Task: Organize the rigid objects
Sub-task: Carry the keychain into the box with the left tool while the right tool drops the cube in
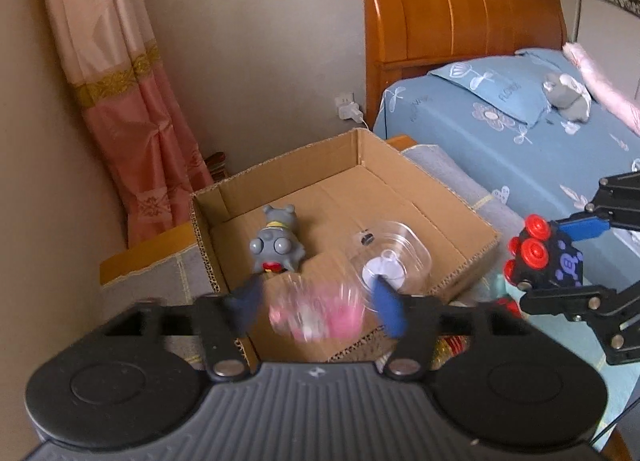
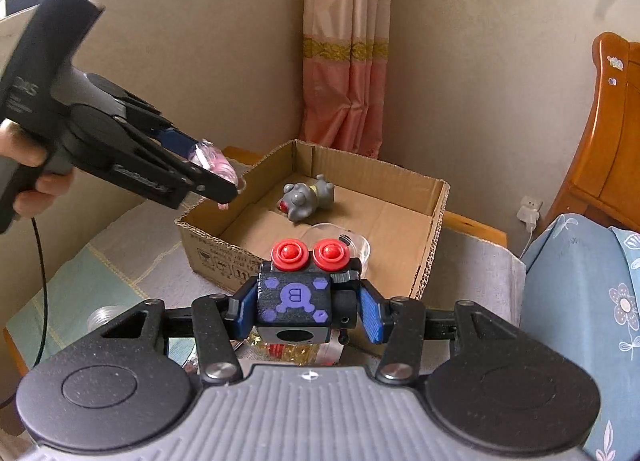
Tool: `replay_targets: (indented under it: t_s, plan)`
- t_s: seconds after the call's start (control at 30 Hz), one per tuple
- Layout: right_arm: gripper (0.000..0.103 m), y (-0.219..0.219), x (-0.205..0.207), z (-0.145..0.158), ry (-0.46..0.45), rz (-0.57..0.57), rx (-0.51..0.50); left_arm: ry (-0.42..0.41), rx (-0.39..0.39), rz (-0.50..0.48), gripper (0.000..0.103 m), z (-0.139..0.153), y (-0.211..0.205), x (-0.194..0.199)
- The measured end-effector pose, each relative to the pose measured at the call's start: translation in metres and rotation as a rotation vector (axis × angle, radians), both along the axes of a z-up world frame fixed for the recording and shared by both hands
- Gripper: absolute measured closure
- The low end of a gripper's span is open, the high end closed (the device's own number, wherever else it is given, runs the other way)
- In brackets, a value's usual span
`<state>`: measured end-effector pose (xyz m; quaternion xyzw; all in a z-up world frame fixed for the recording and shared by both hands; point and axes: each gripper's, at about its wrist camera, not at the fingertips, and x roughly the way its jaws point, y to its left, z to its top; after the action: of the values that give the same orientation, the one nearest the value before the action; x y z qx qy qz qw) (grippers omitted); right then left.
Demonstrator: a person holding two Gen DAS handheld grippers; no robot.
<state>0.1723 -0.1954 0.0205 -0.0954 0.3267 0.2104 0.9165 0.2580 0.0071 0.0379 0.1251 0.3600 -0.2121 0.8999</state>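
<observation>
An open cardboard box stands on a cloth-covered table. Inside lie a grey big-eyed toy figure and a clear plastic container. My left gripper is over the box's near edge with a blurred clear-and-pink object between its fingers. My right gripper is shut on a black cube with red buttons and purple markings, held just outside the box's near right corner.
A bed with blue flowered bedding and a wooden headboard is to the right. A pink curtain hangs in the corner behind the box. Small items and a clear lid lie on the table below my right gripper.
</observation>
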Motion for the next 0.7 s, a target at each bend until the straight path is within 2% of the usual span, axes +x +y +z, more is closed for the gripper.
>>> replay_targets:
  t_s: [0.03, 0.17, 0.27, 0.53, 0.7]
  plan:
    - [0.047, 0.000, 0.002, -0.001, 0.002, -0.002, -0.004, -0.008, -0.013, 0.012, 0.011, -0.002, 0.003, -0.001]
    - [0.047, 0.000, 0.011, -0.001, 0.006, -0.010, -0.004, -0.027, -0.011, 0.040, 0.009, -0.004, 0.010, -0.007]
    - [0.047, 0.000, 0.019, -0.001, 0.008, -0.019, -0.009, -0.051, -0.004, 0.057, 0.002, -0.003, 0.017, -0.018]
    - [0.047, -0.005, 0.056, 0.002, 0.018, -0.054, -0.016, -0.085, -0.004, 0.089, 0.001, -0.007, 0.035, -0.051]
    - [0.047, -0.006, 0.085, -0.001, 0.041, -0.081, -0.025, -0.088, 0.045, 0.162, 0.001, -0.011, 0.037, -0.072]
